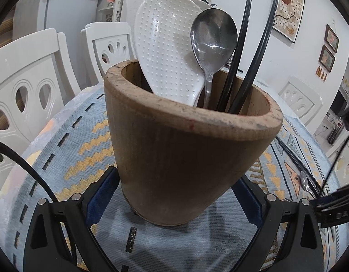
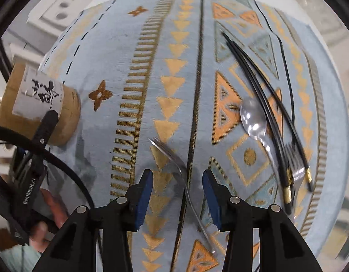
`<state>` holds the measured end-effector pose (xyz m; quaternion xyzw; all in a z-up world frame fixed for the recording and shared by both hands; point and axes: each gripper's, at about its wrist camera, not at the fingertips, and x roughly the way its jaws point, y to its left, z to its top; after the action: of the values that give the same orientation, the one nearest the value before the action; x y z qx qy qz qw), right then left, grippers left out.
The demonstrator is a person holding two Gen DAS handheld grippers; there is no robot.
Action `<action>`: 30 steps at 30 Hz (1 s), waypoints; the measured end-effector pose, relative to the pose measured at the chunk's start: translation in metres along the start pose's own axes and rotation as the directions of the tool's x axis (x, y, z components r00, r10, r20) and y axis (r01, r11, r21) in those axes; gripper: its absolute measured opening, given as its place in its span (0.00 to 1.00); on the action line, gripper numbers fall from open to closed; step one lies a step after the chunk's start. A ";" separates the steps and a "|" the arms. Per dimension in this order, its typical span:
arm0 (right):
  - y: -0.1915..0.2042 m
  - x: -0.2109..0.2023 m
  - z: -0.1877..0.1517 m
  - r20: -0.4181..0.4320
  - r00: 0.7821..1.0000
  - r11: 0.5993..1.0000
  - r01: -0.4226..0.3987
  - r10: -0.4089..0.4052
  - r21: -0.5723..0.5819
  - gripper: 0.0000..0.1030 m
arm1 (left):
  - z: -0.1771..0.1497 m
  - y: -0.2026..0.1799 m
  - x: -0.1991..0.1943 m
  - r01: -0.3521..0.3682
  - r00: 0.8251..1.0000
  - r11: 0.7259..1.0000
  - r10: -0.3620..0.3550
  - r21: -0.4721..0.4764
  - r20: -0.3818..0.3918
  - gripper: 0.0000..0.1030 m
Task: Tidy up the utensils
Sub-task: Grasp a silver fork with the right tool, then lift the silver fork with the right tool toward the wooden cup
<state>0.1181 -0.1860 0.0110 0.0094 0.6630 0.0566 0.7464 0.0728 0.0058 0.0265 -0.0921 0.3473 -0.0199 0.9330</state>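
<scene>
Left gripper (image 1: pixel 174 201) clamped on the base of a wooden utensil holder (image 1: pixel 188 149), blue pads (image 1: pixel 99 195) pressed against both sides, holder tilted a little and resting on the patterned tablecloth (image 1: pixel 67 140). Standing inside the holder: a white dotted rice paddle (image 1: pixel 165 52) at the left, a metal spoon (image 1: pixel 213 38) just beside it, black chopsticks (image 1: pixel 244 52) leaning at the right. White chairs (image 1: pixel 27 86) at the far left behind the table.

Right gripper (image 2: pixel 178 195) pointing straight down over the tablecloth (image 2: pixel 101 52), jaws apart, pads touching nothing. Between the jaws and below them, a fork (image 2: pixel 174 161) lying flat on the cloth, tines toward the far left, handle running near. Well apart to the right, a loose group: a second spoon (image 2: pixel 254 120), a second fork (image 2: pixel 294 165) and several black chopsticks with gold ends (image 2: pixel 263 90), overlapping one another, blurred. At the left edge of the right view, the same holder (image 2: pixel 38 104) with a paper label, gripped near its base by the other gripper (image 2: pixel 44 127), with a hand (image 2: pixel 49 215) behind it.
</scene>
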 end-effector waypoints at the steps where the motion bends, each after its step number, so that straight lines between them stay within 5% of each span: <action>1: 0.004 0.003 0.003 0.000 1.000 1.000 0.011 -0.011 -0.015 0.41 | 0.000 -0.001 0.000 -0.002 1.000 1.000 0.002 0.002 0.001 0.94; 3: 0.014 0.016 0.011 -0.032 0.998 0.997 0.044 -0.047 -0.069 0.19 | -0.001 -0.002 0.000 -0.006 1.000 1.000 0.006 0.005 0.001 0.94; 6: 0.027 0.022 0.015 -0.023 0.995 0.991 0.092 -0.095 -0.100 0.10 | -0.002 -0.005 0.000 -0.016 1.000 1.000 0.016 0.013 0.000 0.94; 10: 0.037 0.018 0.013 0.021 0.997 0.992 0.080 -0.078 -0.102 0.08 | -0.003 -0.008 -0.001 -0.021 1.000 1.000 0.021 0.017 0.000 0.94; 15: 0.015 -0.025 -0.010 0.155 0.984 0.996 -0.092 0.089 0.013 0.05 | -0.003 -0.009 -0.001 -0.024 1.000 0.999 0.024 0.021 -0.001 0.94; 23: -0.001 -0.107 -0.044 0.488 0.839 0.954 -0.298 0.241 0.042 0.05 | -0.003 -0.012 0.000 -0.040 0.999 0.999 0.040 0.032 -0.004 0.94; 30: -0.018 -0.168 -0.040 0.633 0.724 0.921 -0.387 0.274 0.044 0.05 | -0.005 -0.014 -0.003 -0.043 0.999 0.998 0.043 0.036 0.005 0.94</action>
<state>0.0602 -0.2224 0.1708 0.2105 0.3729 0.1252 0.8950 0.0677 -0.0087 0.0276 -0.0678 0.3470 -0.0060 0.9354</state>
